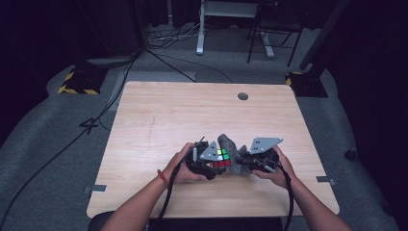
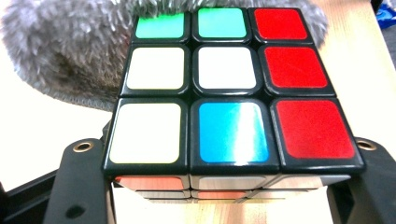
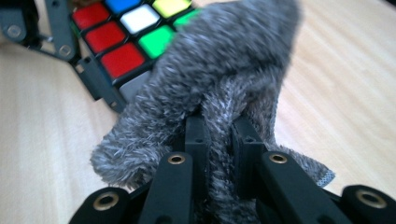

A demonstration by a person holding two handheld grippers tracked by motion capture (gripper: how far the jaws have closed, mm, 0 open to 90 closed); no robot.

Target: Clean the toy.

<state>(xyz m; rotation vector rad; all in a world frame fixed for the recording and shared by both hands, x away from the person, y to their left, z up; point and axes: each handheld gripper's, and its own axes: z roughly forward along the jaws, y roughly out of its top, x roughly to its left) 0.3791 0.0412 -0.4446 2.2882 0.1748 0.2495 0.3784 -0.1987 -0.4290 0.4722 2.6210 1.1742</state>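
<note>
Cube (image 2: 229, 88) clamped in left tool (image 1: 204, 163); right tool (image 3: 219, 140) pinches grey cloth (image 3: 224, 60).

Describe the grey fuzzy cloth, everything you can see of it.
The grey fuzzy cloth looks like soft, long-pile microfibre, mottled grey with lighter tips, with a stitched edge at one corner. It is bunched and lifted into a peak, not lying flat. The right gripper is shut on a fold of it. Its upper part lies against the black-framed colour-tiled puzzle cube, which the left gripper is shut on. All of this sits over the near-middle of the light wooden table.
</note>
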